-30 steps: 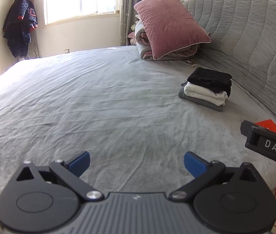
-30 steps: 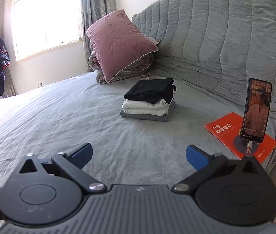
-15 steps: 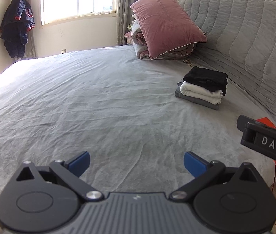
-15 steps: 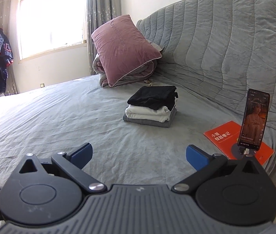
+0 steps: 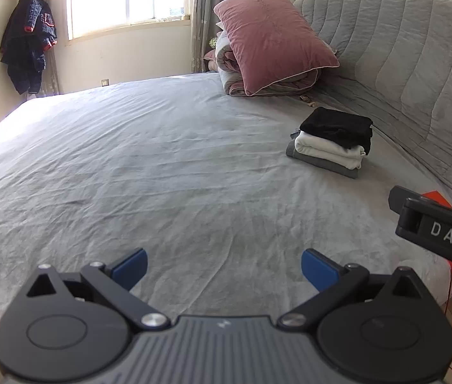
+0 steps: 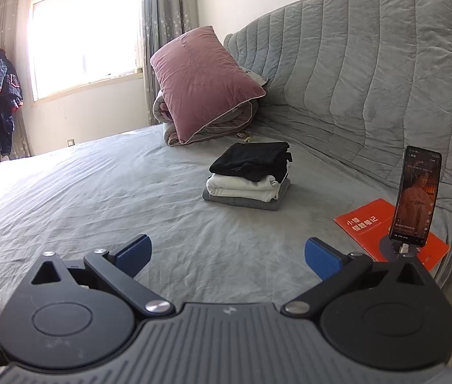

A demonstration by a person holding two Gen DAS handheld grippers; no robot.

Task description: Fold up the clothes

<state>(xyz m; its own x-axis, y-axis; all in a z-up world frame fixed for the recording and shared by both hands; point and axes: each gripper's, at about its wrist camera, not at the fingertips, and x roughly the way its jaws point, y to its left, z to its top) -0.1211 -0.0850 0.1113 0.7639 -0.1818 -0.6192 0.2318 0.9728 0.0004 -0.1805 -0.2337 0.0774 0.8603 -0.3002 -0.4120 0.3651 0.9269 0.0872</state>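
A stack of folded clothes [image 5: 331,142] [image 6: 250,176] lies on the grey bed [image 5: 162,176] [image 6: 98,192] near the headboard: black on top, white in the middle, grey at the bottom. My left gripper [image 5: 224,268] is open over the bed's near part, holding nothing. My right gripper [image 6: 227,256] is open too, well short of the stack, with nothing between its blue fingers [image 6: 322,257]. The right gripper's black body [image 5: 433,230] shows at the right edge of the left wrist view.
A pink pillow [image 5: 270,38] [image 6: 203,80] rests on rolled bedding by the padded headboard [image 6: 370,80]. A phone [image 6: 414,195] stands on a holder over an orange booklet [image 6: 370,227] at the bed's right corner. A dark jacket [image 5: 27,54] hangs by the window.
Both cameras have drawn back and tilted up slightly; the stack and pillow sit a little farther off. Both grippers stay open and empty.
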